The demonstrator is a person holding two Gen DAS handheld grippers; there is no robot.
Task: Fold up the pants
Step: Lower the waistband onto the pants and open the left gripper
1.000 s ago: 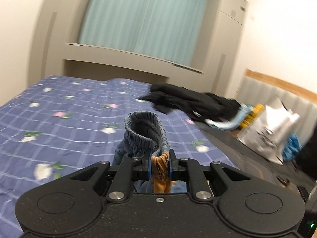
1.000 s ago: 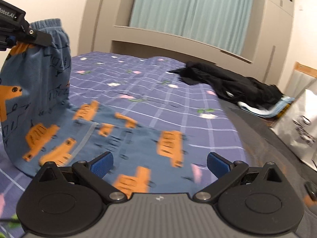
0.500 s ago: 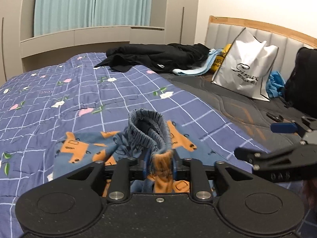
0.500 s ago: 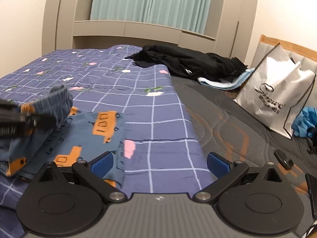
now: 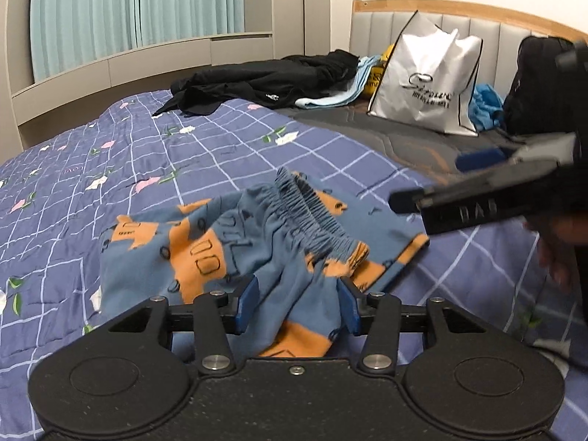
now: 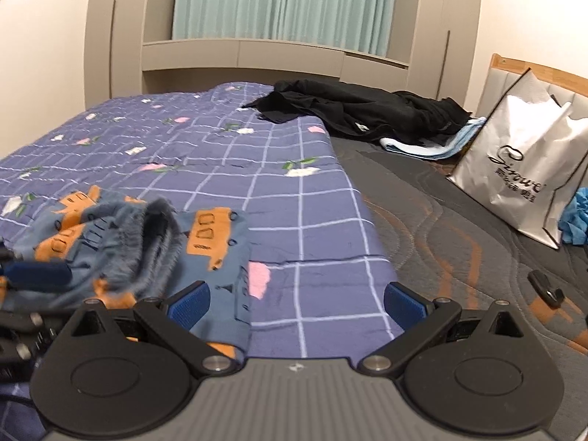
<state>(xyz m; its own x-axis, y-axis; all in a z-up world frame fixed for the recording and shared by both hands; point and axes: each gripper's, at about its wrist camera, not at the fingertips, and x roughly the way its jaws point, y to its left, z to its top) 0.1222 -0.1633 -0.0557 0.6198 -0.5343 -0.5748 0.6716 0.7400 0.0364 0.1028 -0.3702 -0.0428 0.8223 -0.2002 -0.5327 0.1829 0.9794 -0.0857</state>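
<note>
**A:** Where is there room to move?

**B:** The pants [image 5: 235,253] lie crumpled on the near part of the checked blue quilt [image 5: 110,169], close to its right edge; beyond that edge the bare grey mattress [image 6: 459,228] begins. To the left and far side of the pants the quilt is open. Far off, a heap of black clothing [image 5: 264,81] lies across the quilt's far edge, and a white shopping bag [image 5: 426,84] stands against the headboard [image 5: 459,18] on the right.

**A:** Count things for me.

**B:** One pair of pants, one white bag, one black heap, two hand-held grippers.

**A:** And their state?

**B:** The left hand-held gripper [image 5: 297,303] has its jaws opening. Cloth below the elastic waistband [image 5: 312,217] lies between its blue pads [image 5: 247,303], but they no longer press on it. The right hand-held gripper [image 6: 296,303] is spread wide with nothing between its pads, over the quilt just right of the pants.

**A:** What has changed?

**B:** A second ago the left one pinched the waistband shut and held the pants lifted off the bed. Now they rest on the quilt, waistband slumped, and the pinch is released. The right one was already wide then and has shifted to the right.
</note>
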